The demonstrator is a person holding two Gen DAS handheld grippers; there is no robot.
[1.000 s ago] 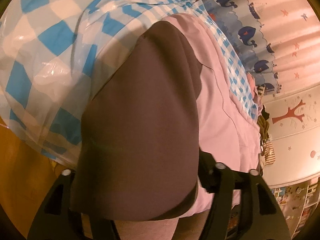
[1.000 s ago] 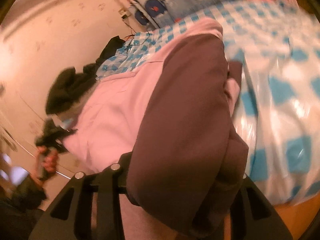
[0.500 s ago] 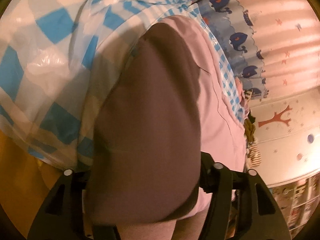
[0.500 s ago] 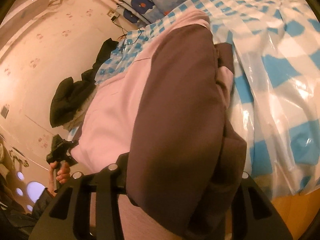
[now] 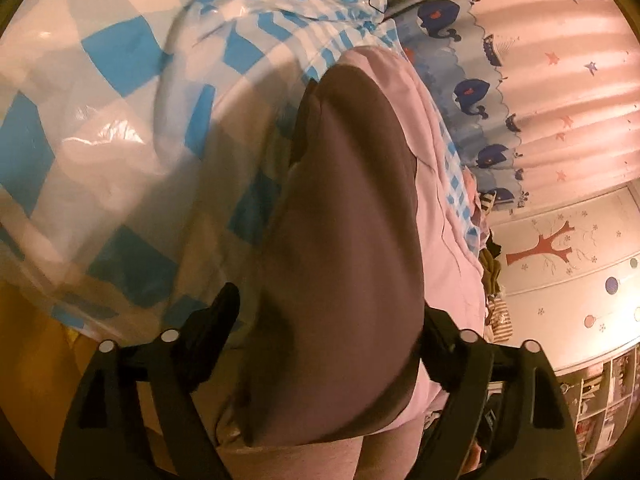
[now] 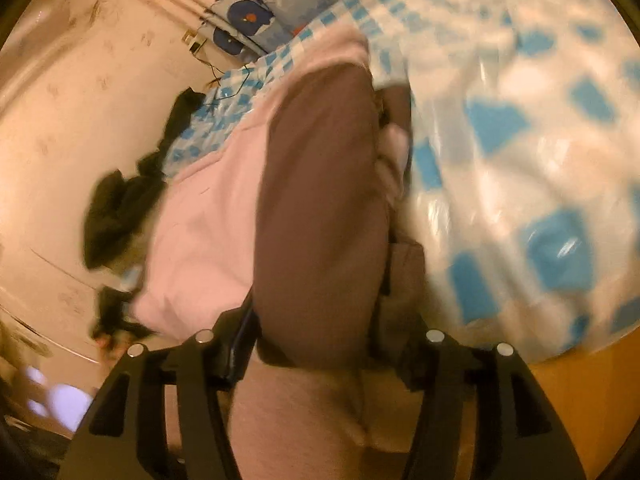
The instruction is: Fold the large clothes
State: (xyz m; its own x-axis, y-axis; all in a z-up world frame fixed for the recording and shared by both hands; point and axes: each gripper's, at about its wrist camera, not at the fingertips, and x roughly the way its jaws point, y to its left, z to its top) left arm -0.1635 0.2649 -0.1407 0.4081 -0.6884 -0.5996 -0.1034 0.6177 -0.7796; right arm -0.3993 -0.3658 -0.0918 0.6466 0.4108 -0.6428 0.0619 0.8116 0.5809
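A large pink garment with a brown panel folded over it lies on the bed. My left gripper straddles the near end of the fold with its jaws opening. Its left finger stands clear of the cloth and its right finger sits at the fold's edge. In the right wrist view the brown panel and the pink body run away from my right gripper. Those jaws are opening too, with the brown fold between them but not pinched.
A glossy blue-and-white checked sheet covers the bed. Its near edge ends over orange wood. A whale-print curtain hangs beyond the bed. Dark clothes are heaped by the wall, more clothes lie at the far side, and shelves stand behind.
Both pairs of jaws have widened. The left gripper's left finger has come off the brown fold, which now lies loose. The left view has dipped slightly toward the bed.
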